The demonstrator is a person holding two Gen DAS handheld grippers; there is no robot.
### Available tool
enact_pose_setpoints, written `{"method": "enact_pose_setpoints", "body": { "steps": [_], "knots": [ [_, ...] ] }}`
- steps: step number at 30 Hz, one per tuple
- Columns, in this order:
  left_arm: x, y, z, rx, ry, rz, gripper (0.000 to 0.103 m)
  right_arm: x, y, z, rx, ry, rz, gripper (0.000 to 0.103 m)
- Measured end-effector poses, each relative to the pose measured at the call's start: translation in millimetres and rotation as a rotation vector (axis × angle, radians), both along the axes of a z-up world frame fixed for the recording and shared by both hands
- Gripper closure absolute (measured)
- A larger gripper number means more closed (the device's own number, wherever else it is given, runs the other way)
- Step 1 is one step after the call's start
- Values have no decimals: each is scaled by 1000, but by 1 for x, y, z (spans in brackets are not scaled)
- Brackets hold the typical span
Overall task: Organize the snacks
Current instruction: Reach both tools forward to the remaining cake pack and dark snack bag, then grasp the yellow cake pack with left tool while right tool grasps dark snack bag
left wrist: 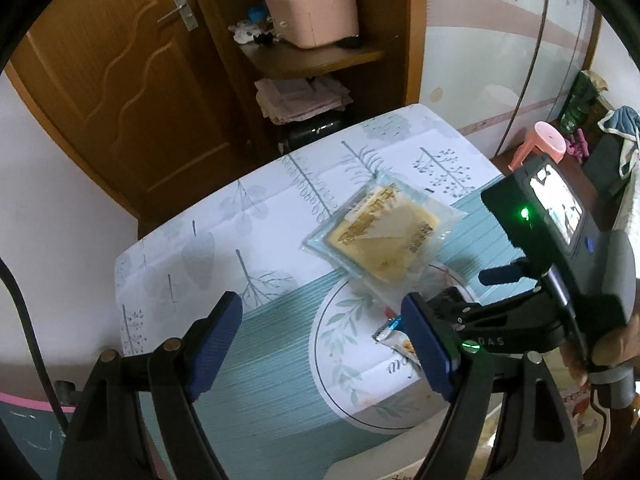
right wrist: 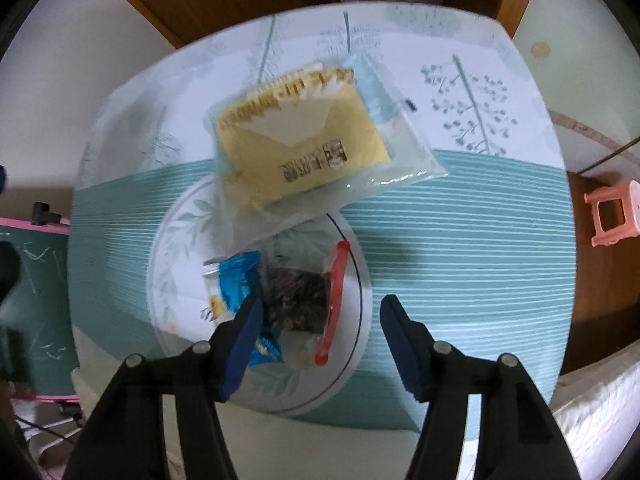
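Note:
On the table lies a large clear bag holding a yellow cracker pack [left wrist: 384, 232] [right wrist: 304, 136]. Its near edge overlaps a round white leaf-print area [right wrist: 180, 240] of the tablecloth. On that circle rest a small blue-and-white wrapper [right wrist: 236, 284] [left wrist: 394, 336] and a clear zip bag of dark snack [right wrist: 298, 296] with a red zip strip [right wrist: 334, 300]. My right gripper [right wrist: 320, 308] points straight down over the zip bag, jaws apart and not pressing it. My left gripper [left wrist: 320, 304] hangs open over the teal cloth, nothing between its fingers. A hand [left wrist: 600, 352] holds the right tool.
The table [right wrist: 460, 240] has a teal-striped and tree-print cloth. A pink stool [right wrist: 612, 216] [left wrist: 540, 144] stands on the floor to the right. Behind are a wooden door [left wrist: 120, 80] and a shelf with a pink basket [left wrist: 312, 16]. A green chalkboard [right wrist: 36, 280] stands left.

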State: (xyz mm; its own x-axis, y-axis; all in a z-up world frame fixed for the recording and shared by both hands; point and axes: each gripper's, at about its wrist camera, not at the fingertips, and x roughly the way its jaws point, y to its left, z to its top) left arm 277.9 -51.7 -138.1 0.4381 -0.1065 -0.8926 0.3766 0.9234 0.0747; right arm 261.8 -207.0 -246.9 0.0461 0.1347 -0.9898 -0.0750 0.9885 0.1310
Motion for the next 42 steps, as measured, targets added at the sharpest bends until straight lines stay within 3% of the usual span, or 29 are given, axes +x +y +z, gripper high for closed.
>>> {"method": "enact_pose_setpoints", "body": {
  "steps": [10, 11, 13, 17, 24, 27, 31, 34, 42],
  "knots": [
    [19, 5, -13, -7, 36, 10, 22, -3, 19, -23, -38, 48, 43, 45],
    [21, 4, -15, -4, 38, 5, 22, -4, 21, -23, -51, 41, 55, 46],
    [25, 0, -18, 4, 44, -9, 22, -9, 26, -22, -94, 16, 93, 61],
    [38, -15, -29, 13, 73, -61, 22, -14, 12, -20, -88, 12, 78, 62],
    [65, -67, -63, 17, 188, -275, 19, -16, -62, -14, 0, 30, -143, 61],
    [70, -93, -74, 70, 191, -405, 18, -18, -80, -13, 29, 29, -190, 61],
    [73, -123, -91, 203, 153, -530, 9, -27, -93, -12, 63, 28, -222, 61],
    [79, -135, -104, 250, 154, -570, 0, -30, -94, -12, 65, 19, -219, 61],
    [95, -144, -137, 242, 275, -604, 0, -30, -98, -10, 78, 14, -219, 61]
  ]
}}
